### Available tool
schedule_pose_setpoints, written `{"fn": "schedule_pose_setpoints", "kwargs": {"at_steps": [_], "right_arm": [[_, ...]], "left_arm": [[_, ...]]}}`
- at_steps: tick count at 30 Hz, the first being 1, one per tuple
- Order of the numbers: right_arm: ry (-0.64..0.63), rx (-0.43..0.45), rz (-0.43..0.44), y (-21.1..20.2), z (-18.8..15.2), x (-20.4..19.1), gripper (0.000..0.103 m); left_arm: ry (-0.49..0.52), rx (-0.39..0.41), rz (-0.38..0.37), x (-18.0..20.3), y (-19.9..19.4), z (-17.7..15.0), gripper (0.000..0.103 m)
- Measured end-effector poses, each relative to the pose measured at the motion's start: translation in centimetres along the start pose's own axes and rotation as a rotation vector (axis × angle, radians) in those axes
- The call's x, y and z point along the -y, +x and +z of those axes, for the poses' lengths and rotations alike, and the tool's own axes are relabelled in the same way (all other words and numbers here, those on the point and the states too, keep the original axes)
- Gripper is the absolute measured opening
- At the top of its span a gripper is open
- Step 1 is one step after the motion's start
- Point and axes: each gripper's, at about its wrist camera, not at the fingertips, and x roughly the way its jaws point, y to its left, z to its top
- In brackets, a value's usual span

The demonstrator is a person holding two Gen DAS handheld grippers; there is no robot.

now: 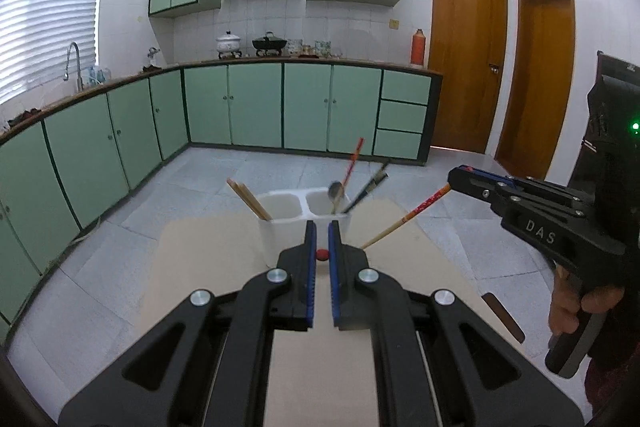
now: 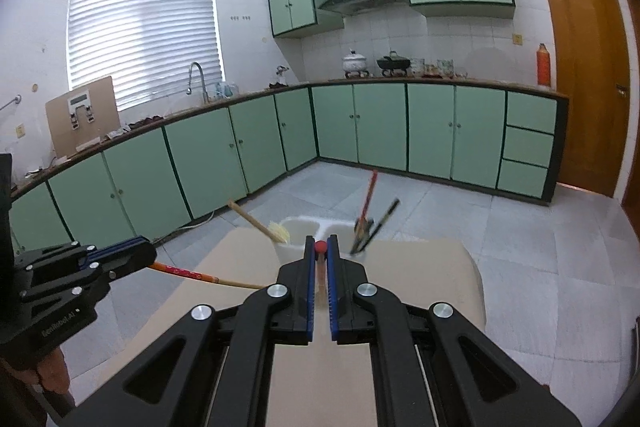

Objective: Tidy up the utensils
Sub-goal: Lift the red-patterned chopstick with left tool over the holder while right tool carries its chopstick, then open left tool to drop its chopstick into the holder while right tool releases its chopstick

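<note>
1. The room is a kitchen with green cupboards, white wall tiles, a grey tiled floor and brown wooden doors.
2. Left wrist view: a flat tan table [image 1: 200,267] is below the left gripper [image 1: 322,227].
3. The left gripper points straight ahead at the holder [image 1: 280,227]. Its black arms end in blue ridged pads [image 1: 313,267].
4. The pads are nearly together and pinch the left chopstick [image 1: 321,254]. Only its round red end shows.
5. The holder is white smooth plastic with two cups. It stands on the table just past the fingers.
6. Wooden chopsticks [image 1: 248,199] lean in the left cup. A shiny spoon [image 1: 337,191], a red chopstick [image 1: 354,159] and black chopsticks [image 1: 372,185] lean in the right cup.
7. The right gripper [image 1: 454,183] comes in from the right, in the air beside the holder. The right hand [image 1: 576,303] is wrapped around its handle.
8. It is closed on the red end of the right chopstick [image 1: 404,219]. The pale tip slants down toward the table.
9. Right wrist view: the right gripper [image 2: 321,241] points at the holder [image 2: 296,227], pads nearly together, with the right chopstick [image 2: 321,275] between them.
10. The left gripper [image 2: 150,255] reaches in from the left. It clamps the left chopstick [image 2: 192,274], which is thin, orange and red, then pale at the tip.
11. The black chopsticks look blurry here.
</note>
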Motion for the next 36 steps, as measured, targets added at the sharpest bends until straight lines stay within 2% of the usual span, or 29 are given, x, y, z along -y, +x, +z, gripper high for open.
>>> {"fn": "schedule_pose_setpoints", "kwargs": {"at_steps": [6, 11, 18, 28, 29, 31, 33, 34, 36], "right_arm": [[-0.015, 0.052, -0.002, 0.1, 2.9, 0.0, 0.005], [-0.018, 0.072, -0.016, 1.5, 5.1, 0.1, 0.005], [-0.04, 0.039, -0.038, 5.5, 6.7, 0.4, 0.005], [-0.019, -0.057, -0.028, 11.3, 5.7, 1.6, 0.005], [-0.019, -0.076, -0.016, 11.9, 5.5, 1.7, 0.006], [-0.012, -0.098, 0.002, 12.7, 5.0, 2.0, 0.009], [0.0, -0.103, 0.01, 13.1, 4.5, 2.3, 0.015], [0.009, -0.1, 0.011, 13.0, 4.3, 2.5, 0.021], [0.025, -0.086, 0.012, 12.6, 4.1, 2.8, 0.026]], "left_arm": [[0.0, 0.051, 0.023, -1.2, -0.6, 2.5, 0.005], [0.01, 0.061, 0.047, -1.6, 0.6, 4.1, 0.005], [0.015, 0.004, 0.047, -2.7, 5.1, 5.7, 0.005], [-0.02, -0.086, 0.038, -4.6, 11.9, 5.9, 0.005], [-0.025, -0.093, 0.034, -4.7, 12.4, 5.8, 0.007], [-0.037, -0.11, 0.025, -5.0, 13.3, 5.5, 0.018], [-0.053, -0.104, 0.023, -5.4, 13.7, 5.3, 0.037], [-0.059, -0.098, 0.024, -5.5, 13.7, 5.2, 0.04], [-0.073, -0.08, 0.021, -5.8, 13.4, 5.0, 0.044]]}}
